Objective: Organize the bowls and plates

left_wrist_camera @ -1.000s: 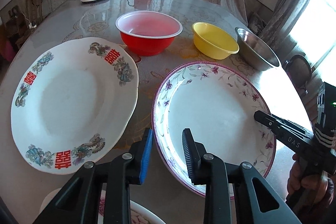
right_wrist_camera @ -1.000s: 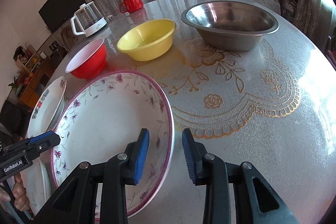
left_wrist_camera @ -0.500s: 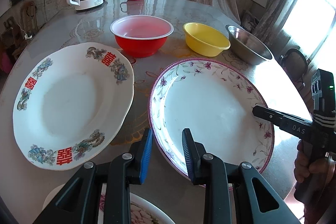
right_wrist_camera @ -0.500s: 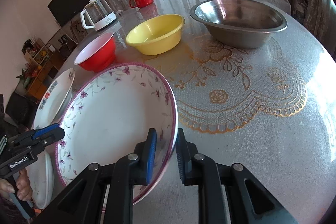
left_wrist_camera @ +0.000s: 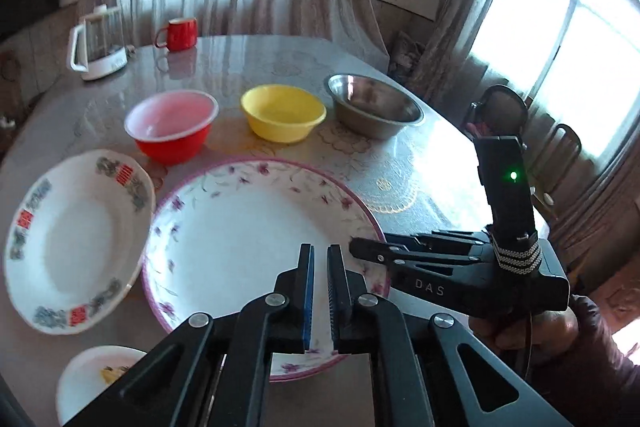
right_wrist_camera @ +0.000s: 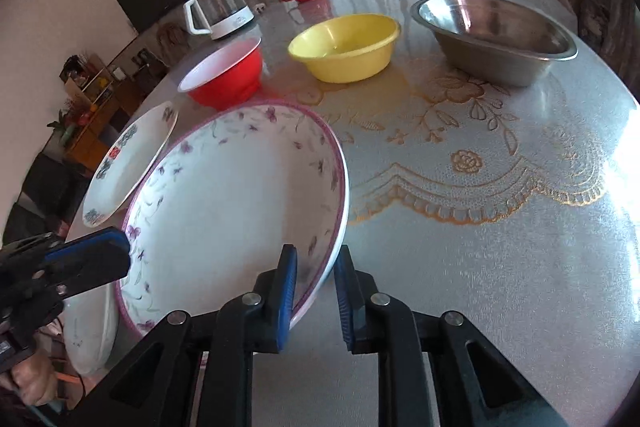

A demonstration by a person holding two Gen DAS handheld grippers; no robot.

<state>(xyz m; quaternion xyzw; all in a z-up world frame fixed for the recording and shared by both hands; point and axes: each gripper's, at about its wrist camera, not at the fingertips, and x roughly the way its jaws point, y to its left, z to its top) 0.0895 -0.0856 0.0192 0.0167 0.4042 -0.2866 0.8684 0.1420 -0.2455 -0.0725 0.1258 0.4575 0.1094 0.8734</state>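
Observation:
A large purple-flowered plate (left_wrist_camera: 248, 239) (right_wrist_camera: 224, 195) is tilted, and its left edge overlaps the white plate with red characters (left_wrist_camera: 68, 239) (right_wrist_camera: 132, 155). My right gripper (right_wrist_camera: 317, 251) (left_wrist_camera: 354, 245) is shut on its near right rim, one finger inside and one outside. My left gripper (left_wrist_camera: 320, 249) hovers over the plate's near part with its jaws shut to a narrow slit and nothing pinched. In the right wrist view the left gripper (right_wrist_camera: 96, 263) sits by the plate's left rim. Behind stand a red bowl (left_wrist_camera: 172, 127), a yellow bowl (left_wrist_camera: 282, 117) and a steel bowl (left_wrist_camera: 374, 111).
A small plate (left_wrist_camera: 92, 379) lies at the near left edge of the round table (right_wrist_camera: 480, 227). A glass kettle (left_wrist_camera: 100, 43) and a red mug (left_wrist_camera: 180, 35) stand at the far side. Chairs (left_wrist_camera: 496, 107) stand past the right edge. A hand (left_wrist_camera: 532, 331) holds the right gripper.
Both grippers closed, the right one onto the flowered plate's rim. The plate tipped up and slid left over the neighbouring plate. The left gripper rose and shifted right over the plate.

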